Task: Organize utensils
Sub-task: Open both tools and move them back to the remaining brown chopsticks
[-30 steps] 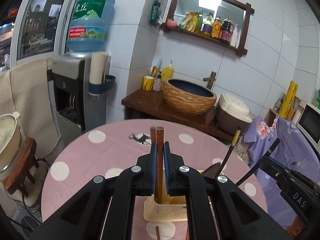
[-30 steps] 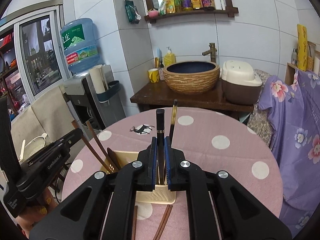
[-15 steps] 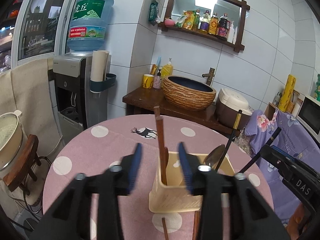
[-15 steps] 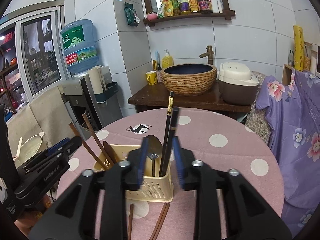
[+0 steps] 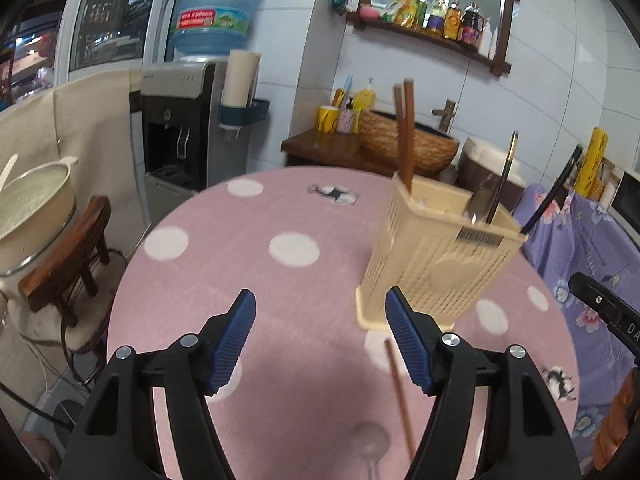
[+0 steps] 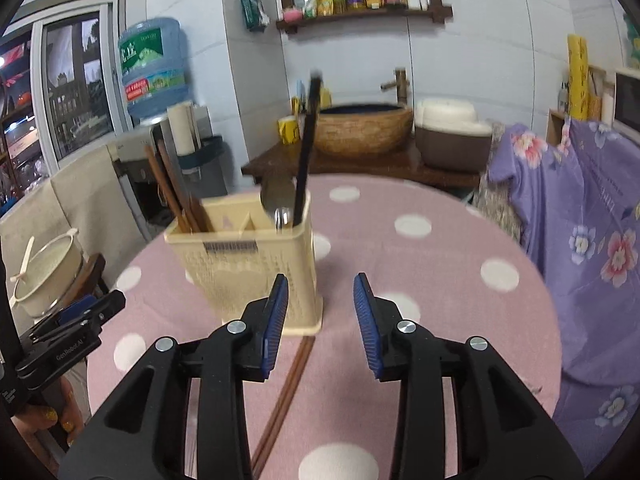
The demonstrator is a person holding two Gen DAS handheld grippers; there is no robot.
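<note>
While upright in holder (image 6: 248, 264): two brown chopsticks (image 6: 172, 188), two black chopsticks (image 6: 306, 148), one spoon (image 6: 276, 200).

Pink tablecloth (image 6: 440, 280) with white polka dots. Cream, fine-ribbed utensil holder (image 6: 248, 272) bearing a black-and-white barcode label. Brown chopsticks (image 5: 405, 136) and black chopsticks (image 6: 306, 148) inside, beside a silver spoon (image 6: 276, 196). Black grippers with blue ridged pads (image 5: 234, 336). Purple floral cloth (image 6: 592, 240). Blue water bottle (image 5: 216, 4) with green label.
</note>
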